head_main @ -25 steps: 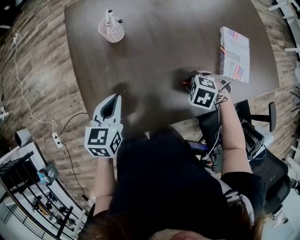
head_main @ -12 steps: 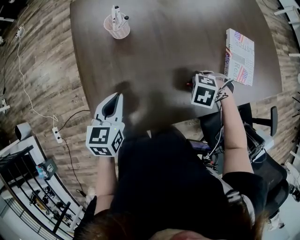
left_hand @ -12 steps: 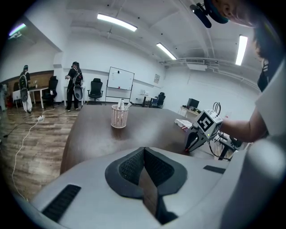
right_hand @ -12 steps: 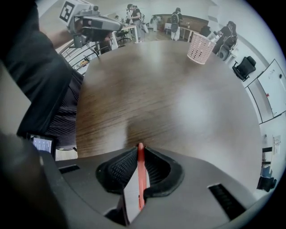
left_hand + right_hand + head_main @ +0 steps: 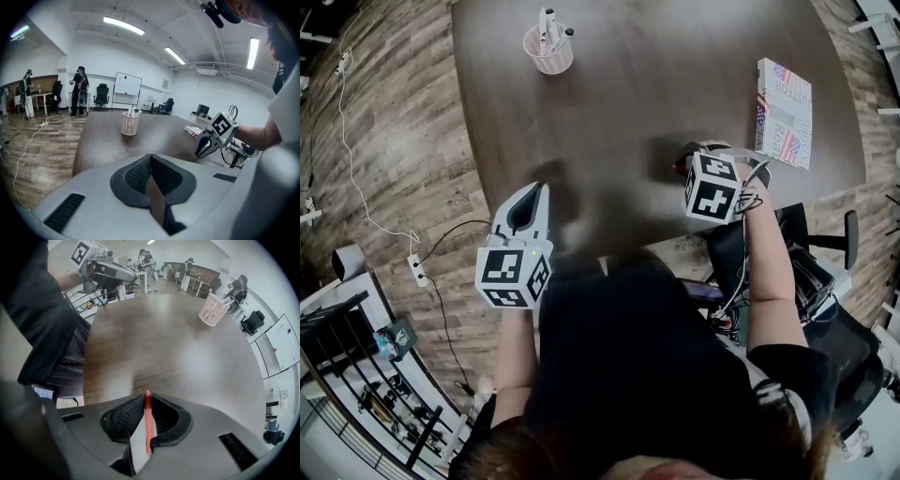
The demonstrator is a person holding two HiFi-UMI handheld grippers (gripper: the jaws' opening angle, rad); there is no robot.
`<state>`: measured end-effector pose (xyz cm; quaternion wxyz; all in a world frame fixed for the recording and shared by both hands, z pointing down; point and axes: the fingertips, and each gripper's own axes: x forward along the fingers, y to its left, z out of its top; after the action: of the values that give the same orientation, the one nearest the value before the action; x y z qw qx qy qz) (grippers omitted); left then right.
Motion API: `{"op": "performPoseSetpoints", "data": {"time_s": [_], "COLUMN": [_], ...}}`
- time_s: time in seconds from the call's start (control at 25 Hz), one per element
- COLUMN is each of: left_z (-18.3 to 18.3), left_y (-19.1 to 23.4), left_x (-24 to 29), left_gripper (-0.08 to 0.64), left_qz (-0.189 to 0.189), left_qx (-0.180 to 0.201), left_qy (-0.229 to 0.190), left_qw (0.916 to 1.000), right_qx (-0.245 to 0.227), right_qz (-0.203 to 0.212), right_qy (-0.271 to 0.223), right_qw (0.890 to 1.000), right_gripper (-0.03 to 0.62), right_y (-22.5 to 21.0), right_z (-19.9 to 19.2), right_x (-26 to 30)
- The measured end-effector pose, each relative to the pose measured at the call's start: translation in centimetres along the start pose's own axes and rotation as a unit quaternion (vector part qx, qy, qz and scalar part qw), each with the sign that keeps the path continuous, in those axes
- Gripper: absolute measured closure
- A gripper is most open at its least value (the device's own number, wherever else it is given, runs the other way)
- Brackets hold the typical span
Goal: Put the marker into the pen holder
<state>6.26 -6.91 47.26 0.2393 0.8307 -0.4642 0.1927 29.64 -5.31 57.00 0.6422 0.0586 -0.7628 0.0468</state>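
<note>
A thin red marker (image 5: 147, 425) stands between the pads of my right gripper (image 5: 147, 398), whose jaws have just been closing and now press on it. In the head view the right gripper (image 5: 690, 163) points straight down over the near right part of the dark table (image 5: 647, 84), with the marker's red end (image 5: 678, 167) showing beside it. The pink mesh pen holder (image 5: 548, 50) stands at the table's far left with a few markers in it; it also shows in the pen holder (image 5: 213, 309) and pen holder (image 5: 130, 124) spots. My left gripper (image 5: 535, 190) hovers at the near left edge, shut and empty.
A book (image 5: 785, 112) with a flag cover lies at the table's right edge. A black office chair (image 5: 825, 281) stands to the right of the person. A white cable and power strip (image 5: 412, 275) lie on the wooden floor at left. People stand far off in the room.
My right gripper has lifted a little off the table with the red marker in it. The head view has shifted, so the pen holder sits further right. The left gripper has stayed put.
</note>
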Motion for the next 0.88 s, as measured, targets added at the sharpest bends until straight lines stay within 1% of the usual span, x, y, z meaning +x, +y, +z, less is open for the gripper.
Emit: {"op": "performPoseSetpoints", "data": {"time_s": [0.16,0.28,0.4,0.56,0.72,0.88], "left_z": [0.2,0.6,1.4,1.9,2.1,1.8], "left_y": [1.4,2.7,4.2,6.5,9.3,12.0], "left_x": [-1.1,-2.2,-3.6,-5.4,-7.4,-8.8], "left_gripper": [0.532,0.532,0.532,0.532,0.532,0.532], "left_qz": [-0.01,-0.018,-0.029,-0.039,-0.047,-0.055], "left_qx": [0.002,-0.004,-0.007,0.002,0.017,0.018], "left_qy": [-0.009,-0.016,-0.027,-0.037,-0.045,-0.049], "left_qw": [0.9999,0.9997,0.9992,0.9985,0.9978,0.9971], "right_qx": [-0.003,-0.002,0.001,0.001,0.008,0.026], "right_qz": [-0.014,-0.03,-0.049,-0.081,-0.118,-0.164], "right_qy": [-0.009,-0.02,-0.039,-0.062,-0.105,-0.158], "right_qw": [1.0,0.999,0.998,0.995,0.987,0.973], "right_gripper": [0.528,0.528,0.528,0.528,0.528,0.528], "right_y": [0.9,1.2,1.2,1.2,1.0,0.1], "right_z": [2.9,5.4,8.6,13.3,19.1,24.6], "right_x": [-0.7,-1.6,-2.8,-4.1,-5.5,-6.8]}}
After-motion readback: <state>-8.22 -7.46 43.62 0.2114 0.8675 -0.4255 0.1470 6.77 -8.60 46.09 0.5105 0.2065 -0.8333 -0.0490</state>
